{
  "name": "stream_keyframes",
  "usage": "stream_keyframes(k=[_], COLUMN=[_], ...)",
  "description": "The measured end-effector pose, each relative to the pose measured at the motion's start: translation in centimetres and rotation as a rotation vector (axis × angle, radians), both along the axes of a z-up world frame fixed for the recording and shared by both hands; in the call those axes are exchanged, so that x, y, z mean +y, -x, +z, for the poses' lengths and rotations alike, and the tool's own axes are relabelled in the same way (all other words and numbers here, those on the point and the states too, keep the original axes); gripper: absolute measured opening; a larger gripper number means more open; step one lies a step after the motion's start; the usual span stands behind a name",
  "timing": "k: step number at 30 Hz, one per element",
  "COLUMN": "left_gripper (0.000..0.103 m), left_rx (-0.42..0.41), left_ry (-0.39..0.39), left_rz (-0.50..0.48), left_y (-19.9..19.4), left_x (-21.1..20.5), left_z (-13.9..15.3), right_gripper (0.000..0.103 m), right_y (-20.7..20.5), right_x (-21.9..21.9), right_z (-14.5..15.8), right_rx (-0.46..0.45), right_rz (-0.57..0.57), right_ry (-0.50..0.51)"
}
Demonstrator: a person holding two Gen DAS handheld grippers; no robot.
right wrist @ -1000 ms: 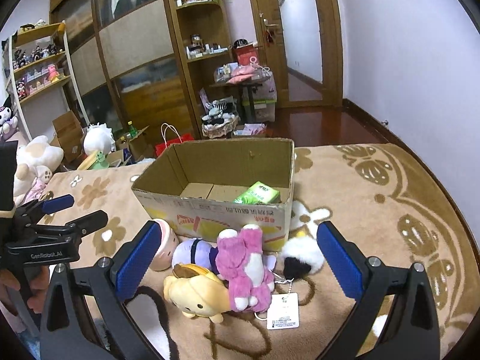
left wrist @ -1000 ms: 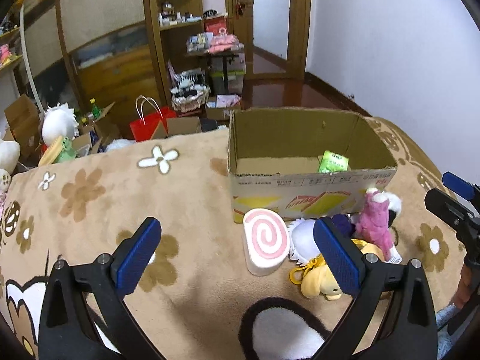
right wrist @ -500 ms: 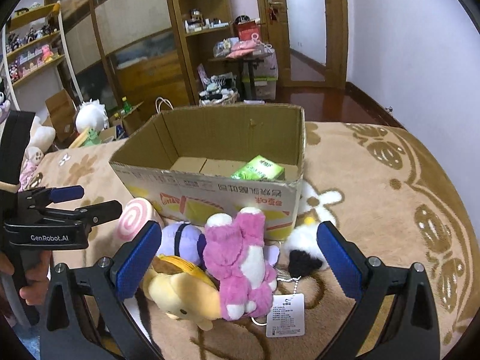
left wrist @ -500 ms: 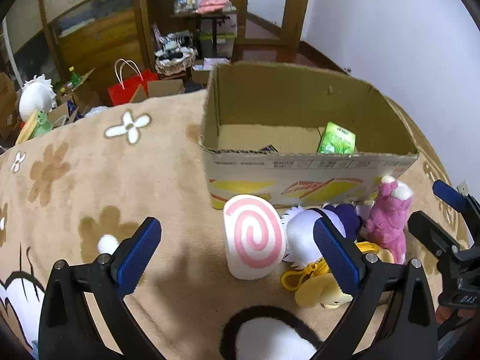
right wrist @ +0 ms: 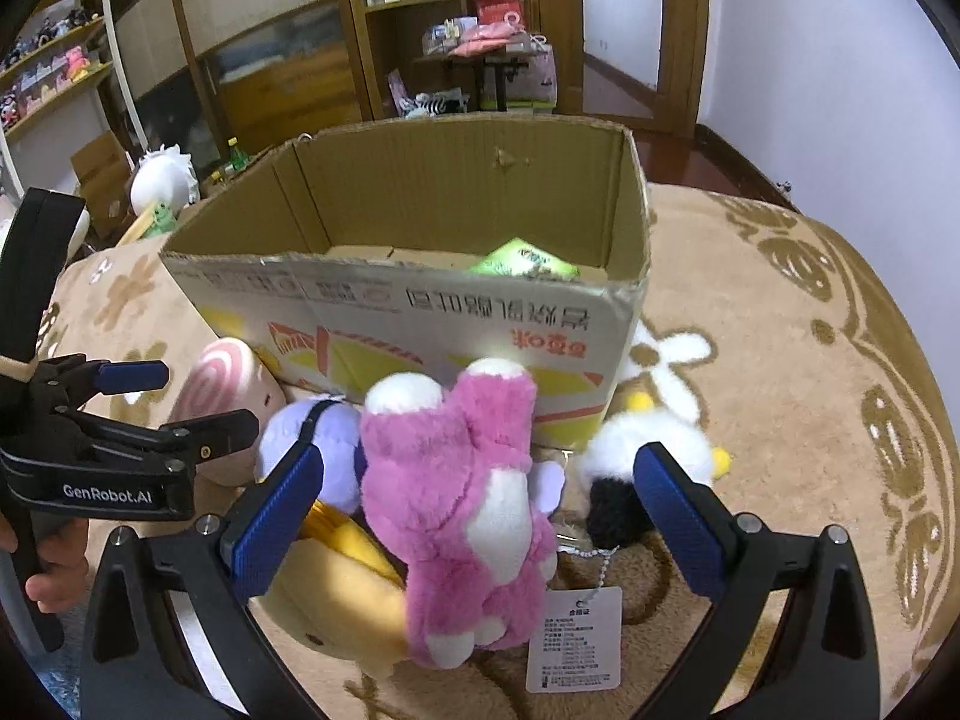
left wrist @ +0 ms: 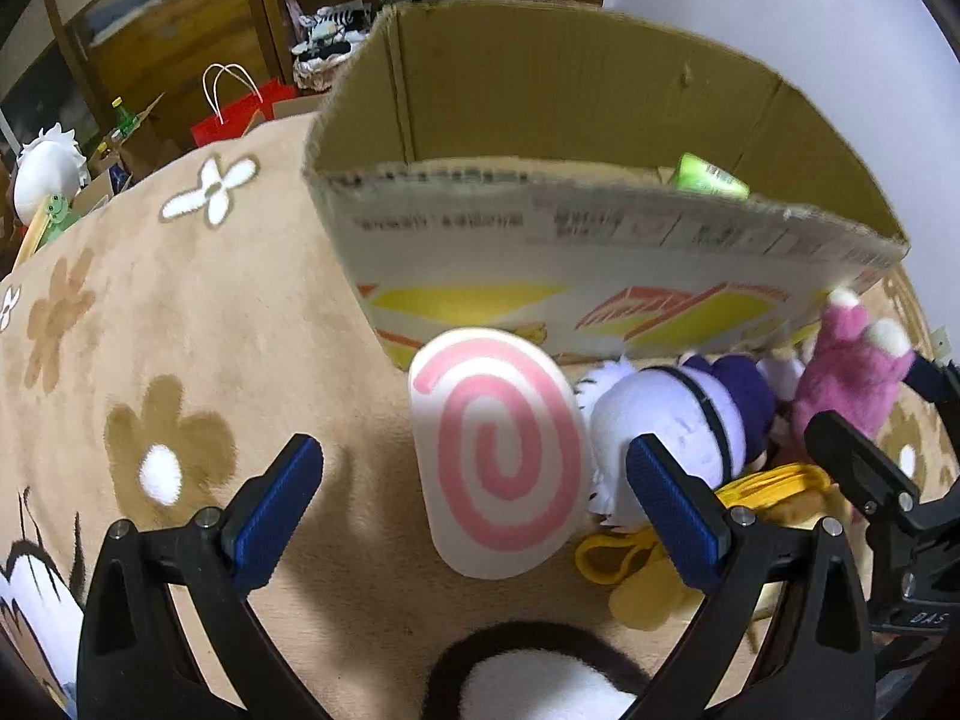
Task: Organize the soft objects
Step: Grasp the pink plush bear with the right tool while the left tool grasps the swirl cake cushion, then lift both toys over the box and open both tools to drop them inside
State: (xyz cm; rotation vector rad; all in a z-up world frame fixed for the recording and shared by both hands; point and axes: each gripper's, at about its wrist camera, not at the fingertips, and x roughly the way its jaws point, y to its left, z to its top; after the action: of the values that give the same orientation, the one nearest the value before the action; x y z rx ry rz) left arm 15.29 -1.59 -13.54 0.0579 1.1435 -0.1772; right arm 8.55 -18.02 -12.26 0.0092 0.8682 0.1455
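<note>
An open cardboard box point(left wrist: 540, 252) point(right wrist: 432, 312) stands on the carpet with a green packet point(right wrist: 522, 258) inside. Several plush toys lie against its front: a pink-swirl roll point(left wrist: 498, 456) point(right wrist: 216, 384), a white-and-purple doll point(left wrist: 690, 408) point(right wrist: 324, 444), a pink bear point(right wrist: 468, 510) point(left wrist: 852, 366), a yellow plush point(right wrist: 342, 588) point(left wrist: 654, 576) and a black-and-white plush point(right wrist: 636, 468). My left gripper point(left wrist: 474, 504) is open with the swirl roll between its fingers. My right gripper point(right wrist: 474, 516) is open around the pink bear.
A beige flower-patterned carpet point(left wrist: 180, 312) covers the surface. Behind are wooden shelves point(right wrist: 414, 30), a red paper bag point(left wrist: 240, 108), a white plush point(right wrist: 162, 180) and a small cluttered table point(right wrist: 480, 60). A paper tag point(right wrist: 573, 639) lies by the bear.
Both grippers have moved forward and down toward the toys. The swirl roll now lies between the left fingers and the pink bear between the right fingers.
</note>
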Motion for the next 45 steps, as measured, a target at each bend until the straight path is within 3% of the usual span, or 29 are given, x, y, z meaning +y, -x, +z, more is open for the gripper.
stream_keyframes(k=[5,6,10,13,14,15,22,32,35,38,45], left_gripper=[0.078,0.069,0.052,0.047,0.047,0.045,0.042,0.042,0.042,0.042,0.042], left_rx=[0.024,0.028,0.046,0.031,0.028,0.024,-0.02,-0.193,-0.293,-0.375,-0.463], left_ry=[0.057,0.057,0.094,0.076,0.073,0.07,0.026,0.039,0.03,0.03,0.019], left_rz=[0.028,0.033,0.022,0.006,0.003,0.0,-0.001,0.061,0.066,0.063,0.017], left_y=[-0.1,-0.1,0.2,0.6,0.8,1.0,3.0,6.6,7.6,8.6,9.6], left_x=[0.6,0.8,1.0,0.6,0.4,0.3,0.0,1.7,1.6,1.6,1.8], left_z=[-0.2,-0.3,-0.4,-0.3,-0.3,-0.2,0.9,5.3,7.4,9.3,11.7], right_gripper=[0.103,0.103,0.082,0.063,0.054,0.053,0.051,0.051,0.051,0.051,0.051], right_y=[-0.3,-0.4,-0.6,-0.6,-0.6,-0.5,0.4,2.7,3.8,4.9,6.5], right_x=[0.0,-0.1,-0.2,-0.2,-0.1,0.1,0.4,-0.5,-0.6,-0.7,-0.6], right_z=[-0.5,-0.5,-0.7,-0.8,-0.7,-0.6,0.0,3.7,5.4,7.1,10.0], right_rx=[0.018,0.022,0.049,0.068,0.069,0.064,0.036,-0.096,-0.156,-0.219,-0.324], right_rz=[-0.005,-0.008,-0.013,0.013,0.024,0.032,0.034,0.001,-0.002,0.001,0.011], right_ry=[0.017,0.015,-0.004,-0.04,-0.045,-0.05,-0.042,-0.089,-0.105,-0.11,-0.127])
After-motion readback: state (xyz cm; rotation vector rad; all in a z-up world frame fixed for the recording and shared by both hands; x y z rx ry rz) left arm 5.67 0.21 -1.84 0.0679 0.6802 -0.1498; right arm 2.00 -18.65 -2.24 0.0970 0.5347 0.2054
